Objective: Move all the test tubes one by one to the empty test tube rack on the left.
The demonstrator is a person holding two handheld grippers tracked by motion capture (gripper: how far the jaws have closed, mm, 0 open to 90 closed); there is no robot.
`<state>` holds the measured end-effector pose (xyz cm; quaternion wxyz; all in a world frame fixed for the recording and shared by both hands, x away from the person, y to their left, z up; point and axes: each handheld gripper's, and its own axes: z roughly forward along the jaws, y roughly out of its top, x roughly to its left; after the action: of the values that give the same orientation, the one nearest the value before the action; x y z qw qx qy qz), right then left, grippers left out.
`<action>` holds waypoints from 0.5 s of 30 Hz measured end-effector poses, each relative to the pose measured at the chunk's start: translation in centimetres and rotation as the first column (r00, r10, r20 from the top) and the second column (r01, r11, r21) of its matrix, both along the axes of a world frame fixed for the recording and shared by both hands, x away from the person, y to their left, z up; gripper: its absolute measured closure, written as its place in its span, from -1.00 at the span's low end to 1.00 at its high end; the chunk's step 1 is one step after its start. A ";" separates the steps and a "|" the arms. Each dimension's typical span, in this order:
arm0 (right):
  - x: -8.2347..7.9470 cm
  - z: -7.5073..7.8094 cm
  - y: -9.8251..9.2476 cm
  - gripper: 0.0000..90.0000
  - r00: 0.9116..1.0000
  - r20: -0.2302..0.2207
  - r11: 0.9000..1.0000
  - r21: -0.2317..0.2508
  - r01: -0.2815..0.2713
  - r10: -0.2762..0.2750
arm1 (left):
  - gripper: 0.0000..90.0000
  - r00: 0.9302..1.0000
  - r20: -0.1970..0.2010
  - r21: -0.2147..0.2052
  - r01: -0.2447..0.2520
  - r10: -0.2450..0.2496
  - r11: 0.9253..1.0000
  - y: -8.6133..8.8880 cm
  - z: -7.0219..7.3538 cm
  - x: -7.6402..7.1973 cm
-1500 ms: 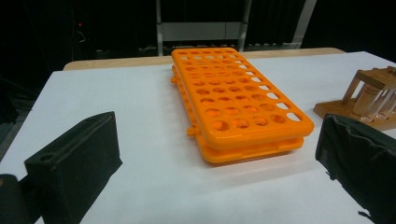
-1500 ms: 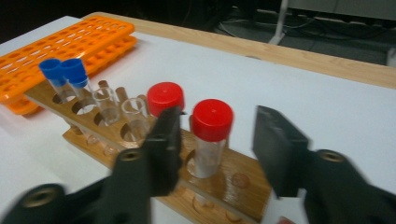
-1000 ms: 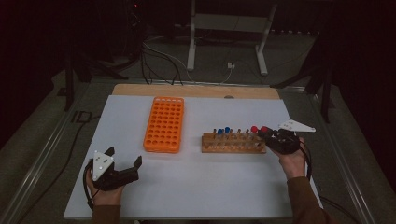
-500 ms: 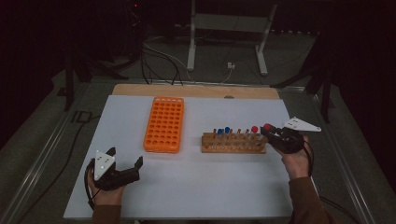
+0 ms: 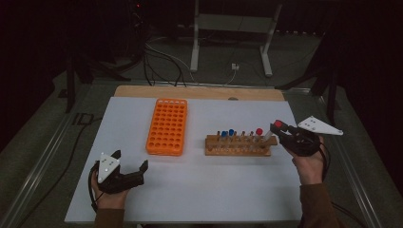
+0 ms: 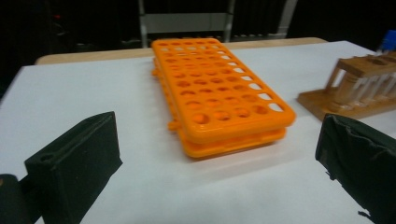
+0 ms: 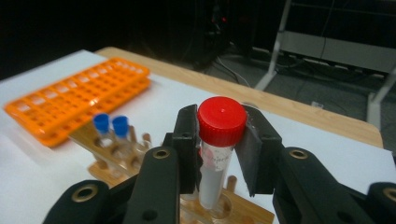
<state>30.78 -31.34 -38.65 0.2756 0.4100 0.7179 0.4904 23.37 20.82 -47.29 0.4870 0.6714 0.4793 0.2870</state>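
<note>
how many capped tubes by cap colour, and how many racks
red-capped tubes: 2, one in the right gripper as red-capped tube, one red cap in the wooden rack
blue-capped tubes: 2
racks: 2, wooden rack and orange rack
total: 6

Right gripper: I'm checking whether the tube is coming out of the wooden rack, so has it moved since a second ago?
Yes. The right gripper, shut on the red-capped tube, has drawn back from the wooden rack, toward its right end.
</note>
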 end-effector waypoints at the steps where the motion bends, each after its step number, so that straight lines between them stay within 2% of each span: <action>1: -0.2 0.1 0.0 0.56 1.000 0.003 1.000 0.006 -0.007 0.007 | -0.99 1.000 -0.007 -0.022 0.023 -0.023 0.999 -0.1 0.0 0.1; 4: -0.7 0.2 0.2 0.56 0.999 0.003 0.999 0.026 -0.037 0.037 | -0.99 0.998 -0.019 -0.043 0.052 -0.053 0.998 -0.5 0.0 0.1; 6: -0.8 0.1 0.4 0.56 0.999 -0.001 0.999 0.025 -0.047 0.047 | -0.99 0.996 -0.011 -0.040 0.089 -0.089 0.995 -1.3 0.2 0.1; 7: -0.9 0.1 0.8 0.56 0.998 -0.011 0.997 0.025 -0.069 0.069 | -0.99 0.994 -0.009 -0.041 0.110 -0.111 0.993 -1.8 0.4 0.2; 10: -0.8 -0.2 1.6 0.56 0.995 -0.018 0.994 0.043 -0.100 0.101 | -0.99 0.984 0.014 -0.034 0.178 -0.178 0.983 -3.5 1.1 0.3; 11: -0.8 -0.4 1.9 0.56 0.994 -0.022 0.993 0.048 -0.110 0.111 | -0.99 0.975 0.022 -0.029 0.222 -0.221 0.975 -4.7 1.6 0.6; 12: -0.8 -0.5 2.2 0.56 0.992 -0.027 0.991 0.051 -0.121 0.123 | -0.99 0.970 0.030 -0.029 0.241 -0.240 0.970 -5.3 1.8 0.8; 13: -0.8 -0.6 2.5 0.56 0.991 -0.032 0.990 0.052 -0.130 0.131 | -0.99 0.970 0.030 -0.029 0.241 -0.240 0.970 -5.3 1.8 0.8; 15: -0.9 -0.8 3.1 0.56 0.988 -0.040 0.988 0.052 -0.149 0.151 | -0.99 0.963 0.038 -0.041 0.269 -0.268 0.962 -6.5 2.3 1.1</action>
<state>29.86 -28.22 -39.46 0.2122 0.3722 0.7402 0.5182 24.52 14.27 -45.04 0.5442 0.7143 0.3824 0.2179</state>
